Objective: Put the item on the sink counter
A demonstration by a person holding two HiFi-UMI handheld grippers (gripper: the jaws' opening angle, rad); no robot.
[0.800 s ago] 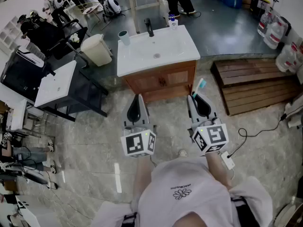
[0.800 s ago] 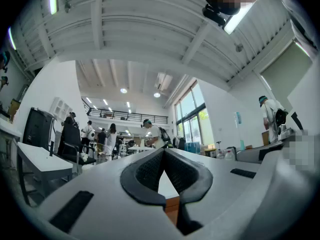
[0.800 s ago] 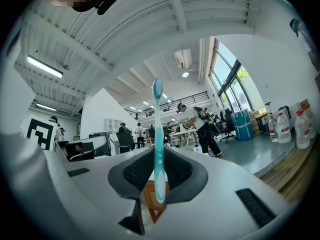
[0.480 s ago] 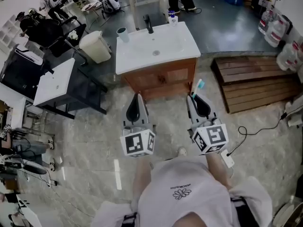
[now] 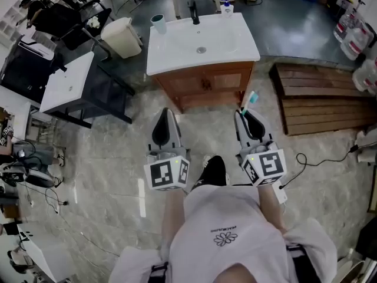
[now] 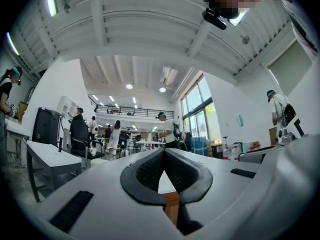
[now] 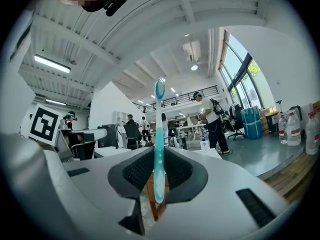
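Note:
My right gripper [image 5: 242, 113] is shut on a teal and white toothbrush [image 5: 250, 100], whose head sticks out past the jaw tips toward the sink cabinet. In the right gripper view the toothbrush [image 7: 159, 134] stands upright between the jaws of the right gripper [image 7: 157, 151]. My left gripper [image 5: 165, 112] is shut with nothing in it; the left gripper [image 6: 164, 155] shows its pads pressed together. The white sink counter [image 5: 241, 46] on a wooden cabinet [image 5: 207, 85] lies just ahead of both grippers. A black faucet [image 5: 192, 10], a teal cup [image 5: 158, 23] and a small bottle [image 5: 227, 5] stand along its back edge.
A wooden pallet [image 5: 318, 99] lies on the floor to the right of the cabinet. A second white counter [image 5: 65, 92] on a black frame and a beige bin [image 5: 123, 37] stand to the left. A cable [image 5: 318, 164] trails on the floor at right. People stand in the background.
The sink cabinet has shifted lower in the head view, nearer to both grippers. A black shoe now shows between the grippers. Both grippers keep their pose, the toothbrush still held.

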